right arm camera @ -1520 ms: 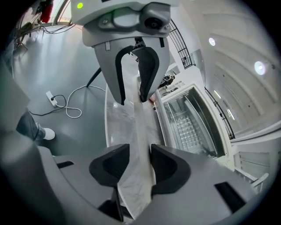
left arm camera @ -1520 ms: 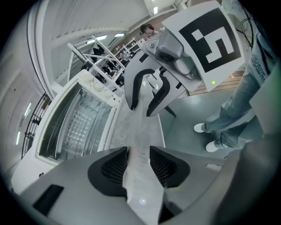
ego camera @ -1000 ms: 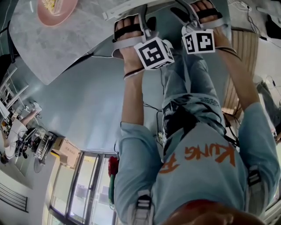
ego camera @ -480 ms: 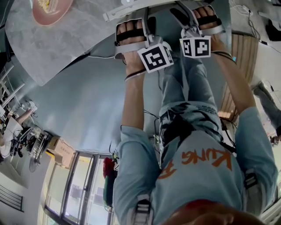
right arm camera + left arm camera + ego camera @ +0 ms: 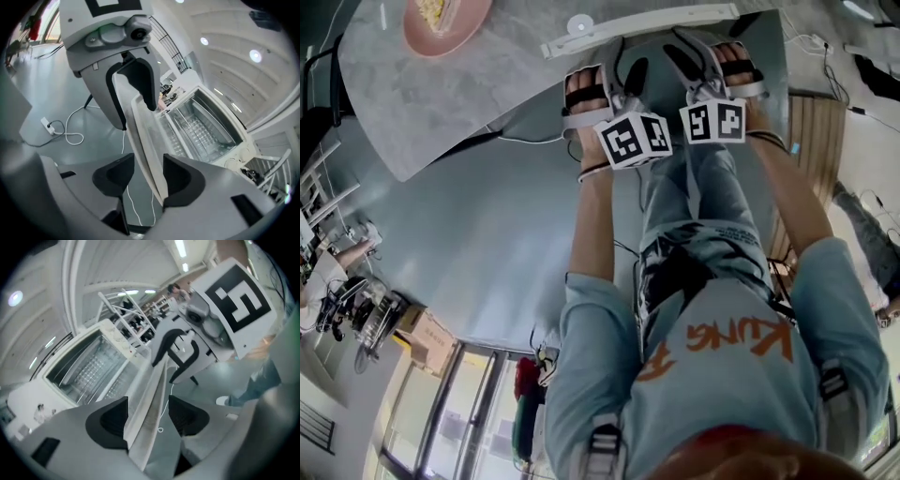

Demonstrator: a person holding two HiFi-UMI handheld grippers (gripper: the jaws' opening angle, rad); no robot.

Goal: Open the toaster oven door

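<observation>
The white toaster oven (image 5: 28, 404) has its door (image 5: 147, 404) down, so the wire-racked cavity (image 5: 89, 366) shows. The door's long front edge (image 5: 145, 154) runs between the pads of both grippers. My left gripper (image 5: 147, 416) is shut on that edge, with its black fingers (image 5: 140, 84) on either side of it. My right gripper (image 5: 147, 180) has just been closing and its pads now sit against the same edge, further along. In the head view both grippers (image 5: 619, 56) (image 5: 698, 47) reach the white door bar (image 5: 637, 28) side by side.
A pink plate (image 5: 445, 19) with food sits on the grey marble table (image 5: 412, 94). A power strip with a white cable (image 5: 61, 129) lies on the floor. A white wire rack (image 5: 126, 310) stands behind the oven. The person's arms and body fill the head view.
In the head view both grippers and the white door bar have shifted down and right in the picture. Both hands have rolled a little. The plate has slid right along the top edge.
</observation>
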